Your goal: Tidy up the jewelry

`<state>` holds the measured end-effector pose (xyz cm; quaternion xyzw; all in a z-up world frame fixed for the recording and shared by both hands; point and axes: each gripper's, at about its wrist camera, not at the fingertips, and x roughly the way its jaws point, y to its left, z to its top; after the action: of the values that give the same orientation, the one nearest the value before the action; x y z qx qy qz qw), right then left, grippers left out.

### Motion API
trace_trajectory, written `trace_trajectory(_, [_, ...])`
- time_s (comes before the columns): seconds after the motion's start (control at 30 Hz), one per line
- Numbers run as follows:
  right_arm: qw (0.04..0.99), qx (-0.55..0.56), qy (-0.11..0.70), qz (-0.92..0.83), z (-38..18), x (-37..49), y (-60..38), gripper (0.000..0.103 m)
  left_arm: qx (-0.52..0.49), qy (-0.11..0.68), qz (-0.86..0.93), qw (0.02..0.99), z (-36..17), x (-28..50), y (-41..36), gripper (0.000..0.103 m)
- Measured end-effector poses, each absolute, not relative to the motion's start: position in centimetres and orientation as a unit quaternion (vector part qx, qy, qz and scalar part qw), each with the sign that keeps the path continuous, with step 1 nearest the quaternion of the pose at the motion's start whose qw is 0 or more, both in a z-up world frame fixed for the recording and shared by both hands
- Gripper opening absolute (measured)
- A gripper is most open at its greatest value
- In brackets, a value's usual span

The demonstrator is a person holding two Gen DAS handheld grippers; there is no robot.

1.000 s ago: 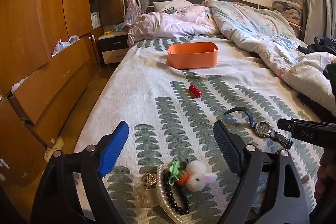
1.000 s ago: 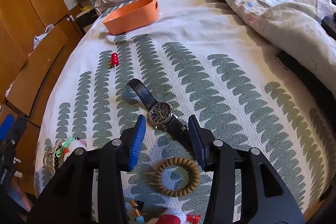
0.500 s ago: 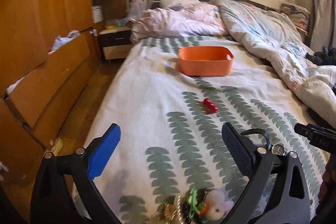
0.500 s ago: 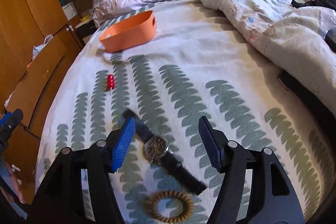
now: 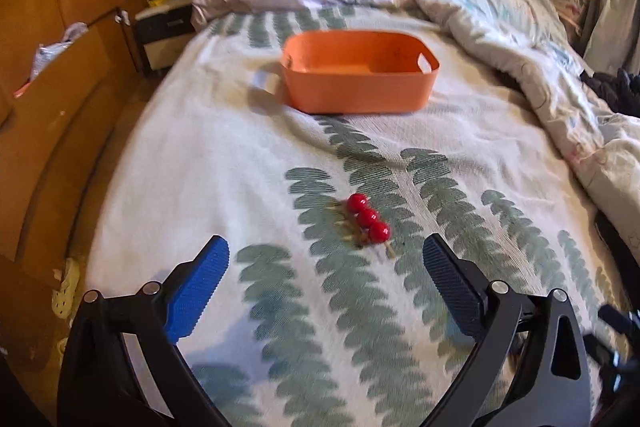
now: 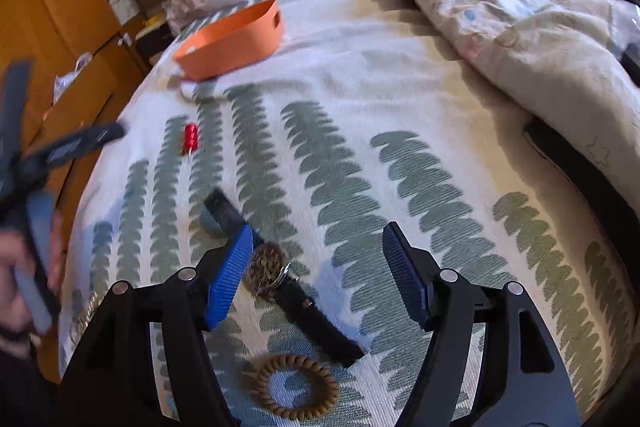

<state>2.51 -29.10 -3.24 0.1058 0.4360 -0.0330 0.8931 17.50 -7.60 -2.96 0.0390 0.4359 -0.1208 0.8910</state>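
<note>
On bed: red bead hairpin ahead of wide-open left gripper, light, slippery; pinch across beads. Right gripper also spread, empty.

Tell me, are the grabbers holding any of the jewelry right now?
No, nothing is held. The left gripper is wide open above the red bead piece, and the right gripper is open over the watch, not squeezing it.

Left gripper — nearer red beads
</note>
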Motion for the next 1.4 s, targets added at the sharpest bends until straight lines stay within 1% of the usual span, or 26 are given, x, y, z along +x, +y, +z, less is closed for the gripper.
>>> trace_trajectory(0.13, [0.888, 0.068, 0.455, -0.017, -4.1, 3.3, -27.2, 0.073, 0.059, 0.457, -0.114, 0.88, -4.6, 19.7, -9.2, 0.096])
trace_trajectory(0.3, [0.888, 0.049, 0.457, -0.016, -4.4, 3.6, -26.3, 0.073, 0.092, 0.48, -0.091, 0.868, -6.7, 21.1, -10.6, 0.096])
trace_trajectory(0.43, [0.891, 0.057, 0.45, -0.022, -4.1, 3.6, -26.9, 0.073, 0.081, 0.503, -0.085, 0.856, -8.0, 21.9, -10.7, 0.096])
trace_trajectory(0.9, [0.881, 0.05, 0.47, -0.032, -5.6, 5.0, -26.9, 0.073, 0.077, 0.52, -0.083, 0.847, -9.4, 22.3, -11.8, 0.096])
trace_trajectory(0.97, [0.878, 0.047, 0.475, -0.034, -6.0, 5.2, -26.8, 0.073, 0.078, 0.519, -0.085, 0.847, -9.4, 22.3, -12.0, 0.09])
trace_trajectory(1.0, [0.878, 0.047, 0.476, -0.033, -6.1, 5.3, -26.8, 0.073, 0.08, 0.519, -0.087, 0.847, -9.5, 22.2, -12.2, 0.084])
trace_trajectory(1.17, [0.873, 0.045, 0.485, -0.025, -6.4, 5.5, -26.5, 0.073, 0.078, 0.52, -0.091, 0.846, -9.6, 22.3, -12.5, 0.073])
trace_trajectory(1.2, [0.872, 0.042, 0.487, -0.022, -6.4, 5.5, -26.4, 0.073, 0.077, 0.519, -0.095, 0.846, -9.5, 22.2, -12.5, 0.066])
trace_trajectory(1.23, [0.871, 0.036, 0.489, -0.019, -6.5, 5.5, -26.1, 0.073, 0.077, 0.518, -0.097, 0.846, -9.5, 22.2, -12.6, 0.063])
trace_trajectory(1.3, [0.87, 0.02, 0.493, -0.015, -6.7, 5.6, -25.5, 0.073, 0.077, 0.518, -0.104, 0.846, -9.4, 22.0, -12.8, 0.053])
trace_trajectory(1.4, [0.868, -0.011, 0.496, -0.029, -7.2, 5.8, -24.9, 0.073, 0.082, 0.514, -0.105, 0.847, -9.4, 21.6, -13.1, 0.05])
